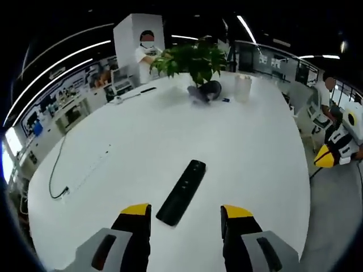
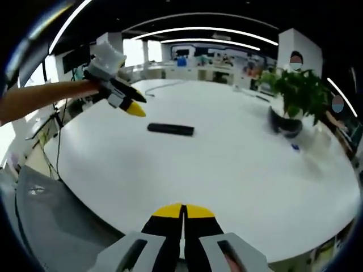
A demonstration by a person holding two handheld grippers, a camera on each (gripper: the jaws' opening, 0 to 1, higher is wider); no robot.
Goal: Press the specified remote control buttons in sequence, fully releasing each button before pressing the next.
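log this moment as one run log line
left gripper: open, above long black remote control | right gripper: shut, held back | remote: flat on round white table, untouched

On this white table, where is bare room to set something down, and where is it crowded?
The table is bare between the remote control and the potted plant, and right of the remote out to the rim. The left edge carries a cable. The far end is crowded: plant, white container, small items. The left gripper stands open around the remote's near end.

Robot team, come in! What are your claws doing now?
Left claw open, above remote. Right claw shut, empty, away from remote. Nothing touching it. Potted plant far off.
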